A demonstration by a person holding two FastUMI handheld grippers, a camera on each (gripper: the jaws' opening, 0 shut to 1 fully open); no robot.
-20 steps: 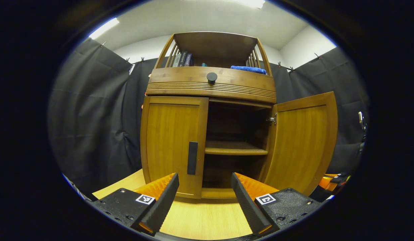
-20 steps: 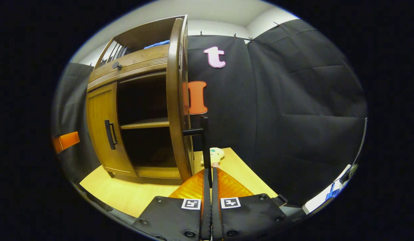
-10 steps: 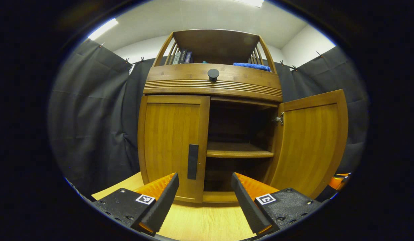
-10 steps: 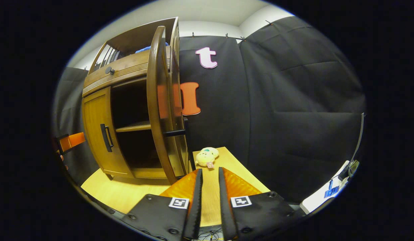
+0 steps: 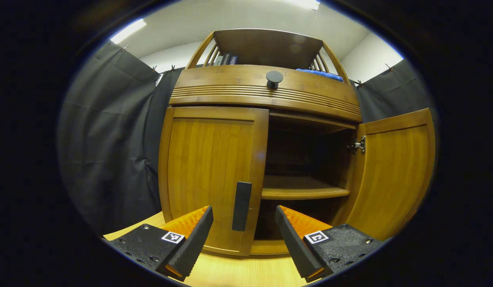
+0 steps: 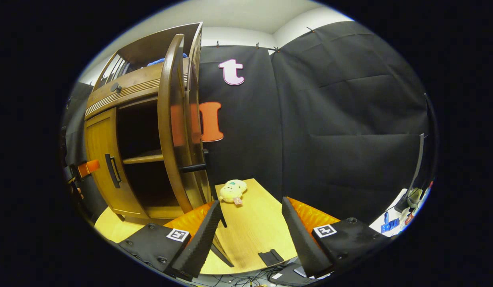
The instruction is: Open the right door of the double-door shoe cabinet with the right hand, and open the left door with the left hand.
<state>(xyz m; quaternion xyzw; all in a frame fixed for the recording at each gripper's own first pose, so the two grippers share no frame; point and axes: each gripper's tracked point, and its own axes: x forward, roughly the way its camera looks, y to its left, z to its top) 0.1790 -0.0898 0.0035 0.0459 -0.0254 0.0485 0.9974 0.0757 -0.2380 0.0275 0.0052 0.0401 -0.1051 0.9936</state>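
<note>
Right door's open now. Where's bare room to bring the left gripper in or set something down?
Free: the tabletop between the open right door and the plush toy, and the bare middle shelf. Tight: the left door's handle sits at that door's inner edge beside the opening; the left gripper, fingers spread, faces it.

The shoe cabinet [image 5: 266, 93] is warm honey-brown wood with a straight vertical grain, and its left door [image 5: 210, 175] has a flat black handle [image 5: 241, 206]. Knob [image 5: 274, 76] up top is black too. Both grippers are black with ribbed orange fingers [image 6: 190, 219] and little black-and-white square markers. Tabletop [image 6: 254, 223] is pale yellow wood, with a yellow plush toy [image 6: 232, 190] on it and a blue cloth [image 5: 320, 73] up on the shelf.
</note>
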